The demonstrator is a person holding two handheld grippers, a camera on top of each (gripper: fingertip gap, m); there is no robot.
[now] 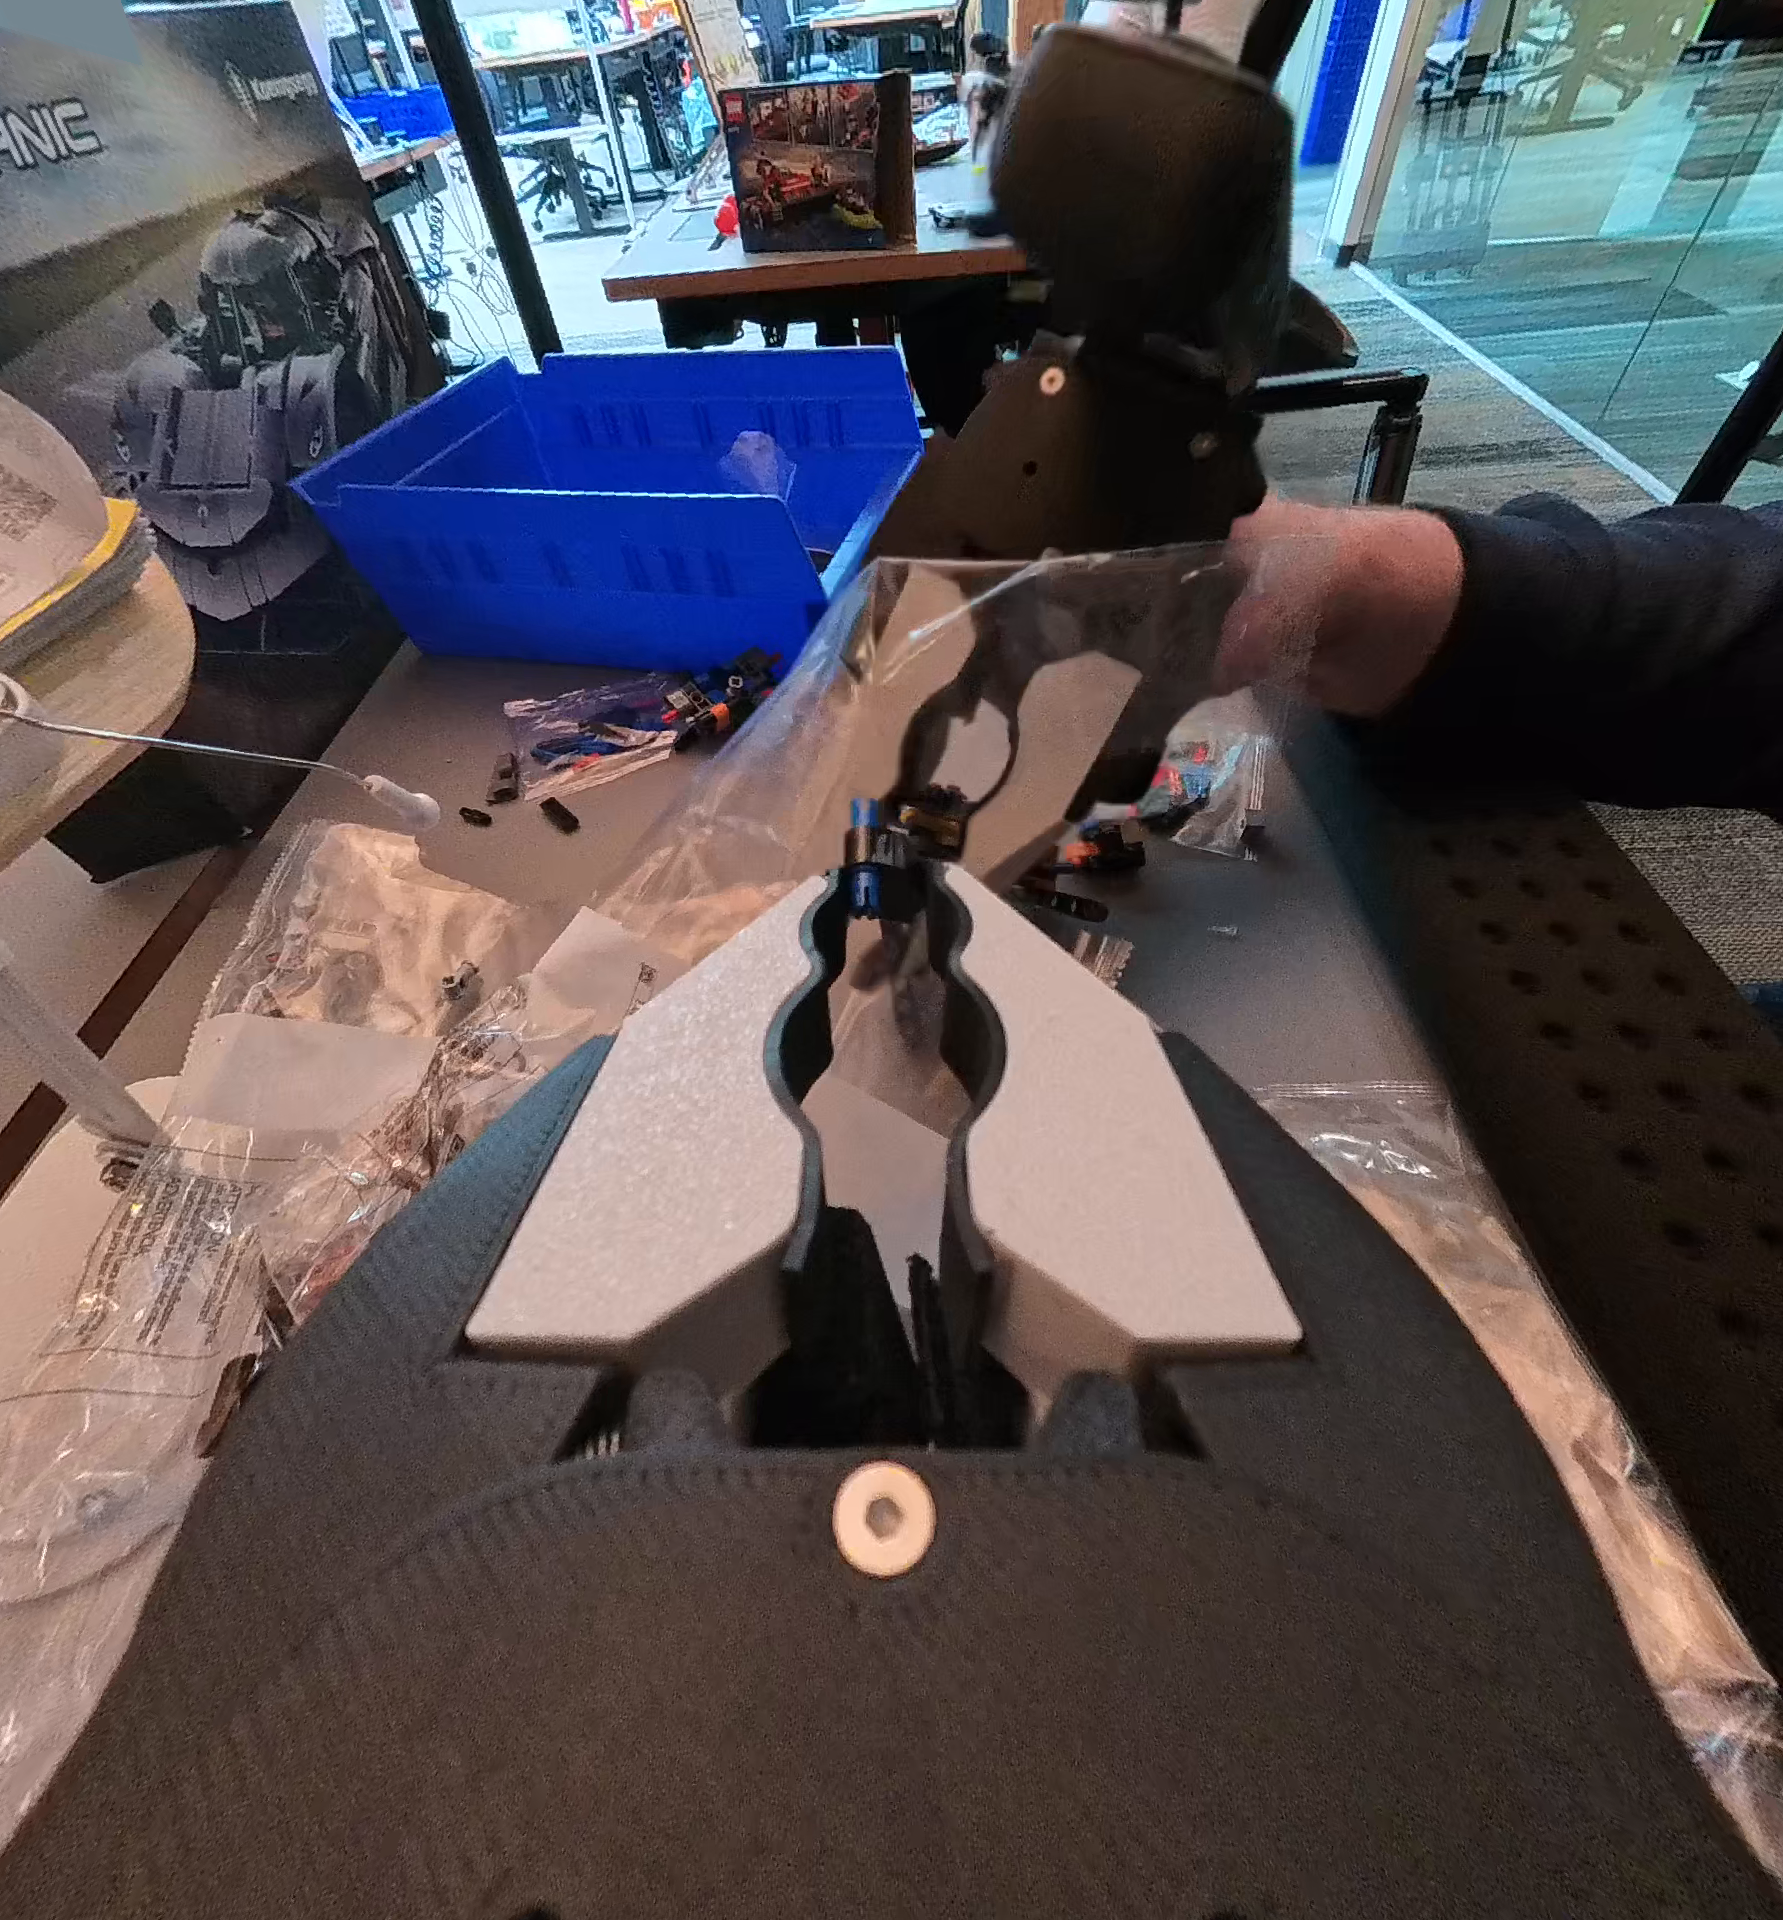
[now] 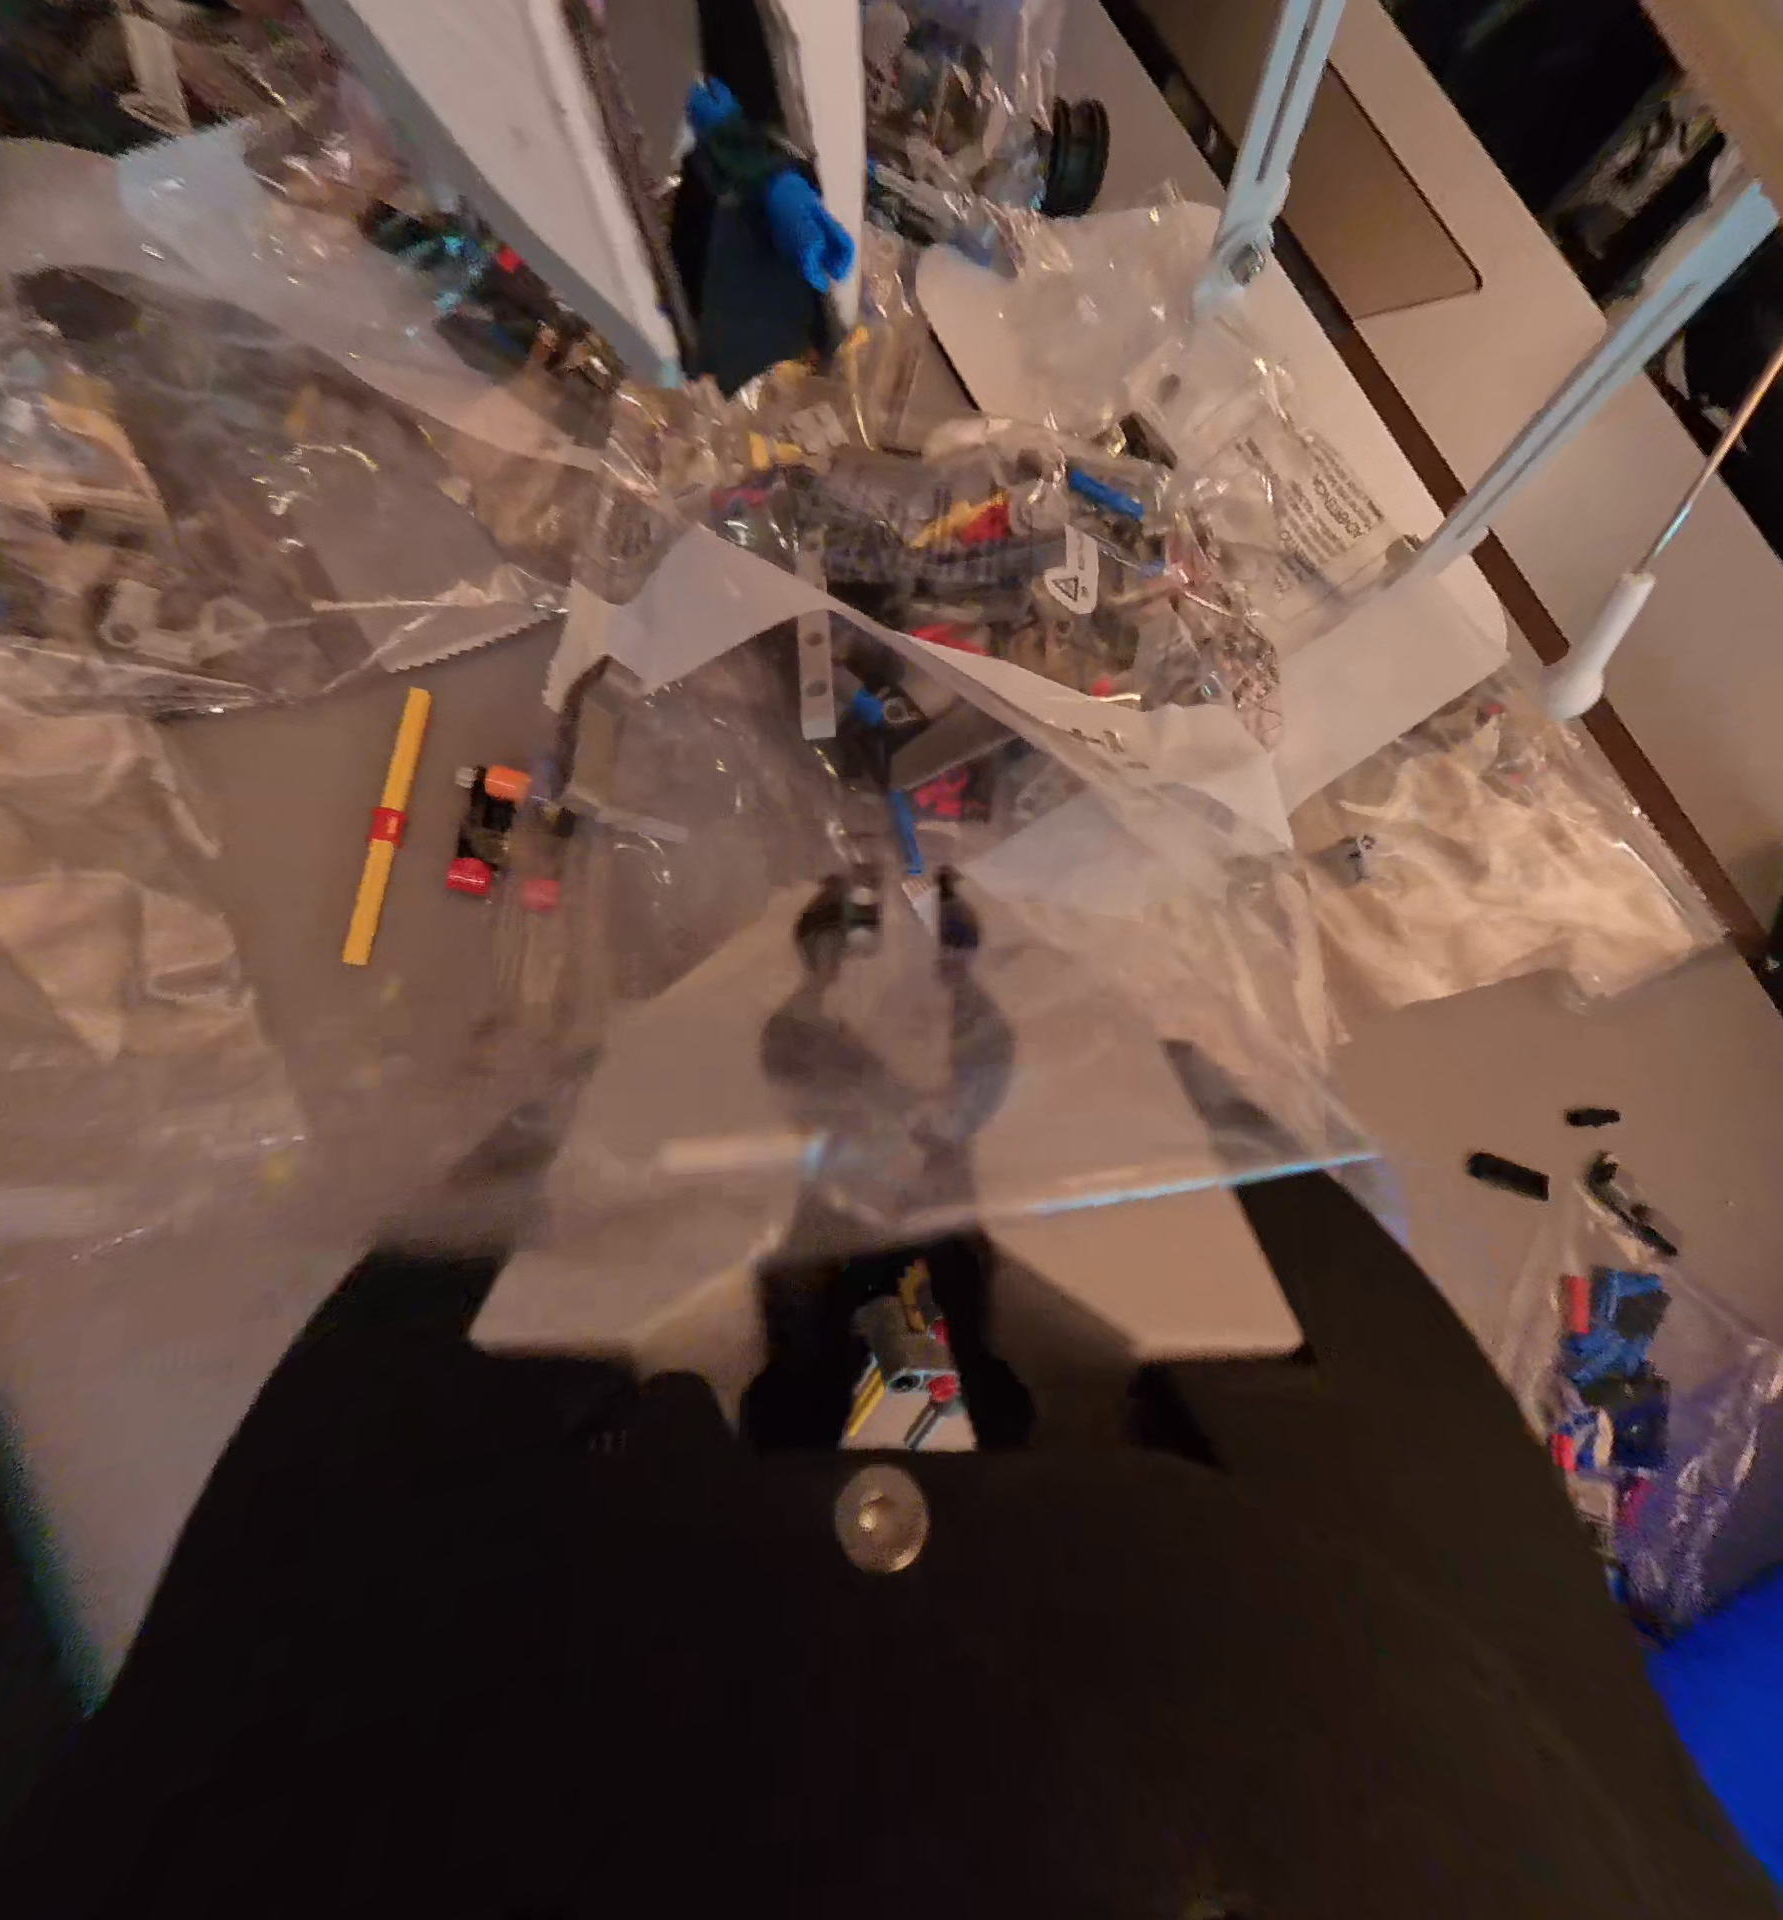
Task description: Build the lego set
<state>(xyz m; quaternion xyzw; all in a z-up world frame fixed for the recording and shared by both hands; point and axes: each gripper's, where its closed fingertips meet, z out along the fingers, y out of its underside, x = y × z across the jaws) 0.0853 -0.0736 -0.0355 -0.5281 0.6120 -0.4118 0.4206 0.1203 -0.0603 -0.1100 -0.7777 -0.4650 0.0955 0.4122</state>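
The left gripper (image 1: 887, 883) pinches a small blue-and-black lego piece (image 1: 882, 842) at its nearly closed tips, above the grey table (image 1: 451, 727). The right gripper (image 2: 892, 914) reaches inside a clear bag (image 2: 970, 1091); plastic and blur hide its grip, so I cannot tell. A yellow axle (image 2: 388, 826) lies left, a blue bin (image 1: 606, 509) behind

An open-plan office or lab is indicated: glass partitions (image 1: 1593, 208) are seen far right, desks with office chairs (image 1: 575, 177) far behind, and a perforated bench (image 1: 1614, 1039) near right.
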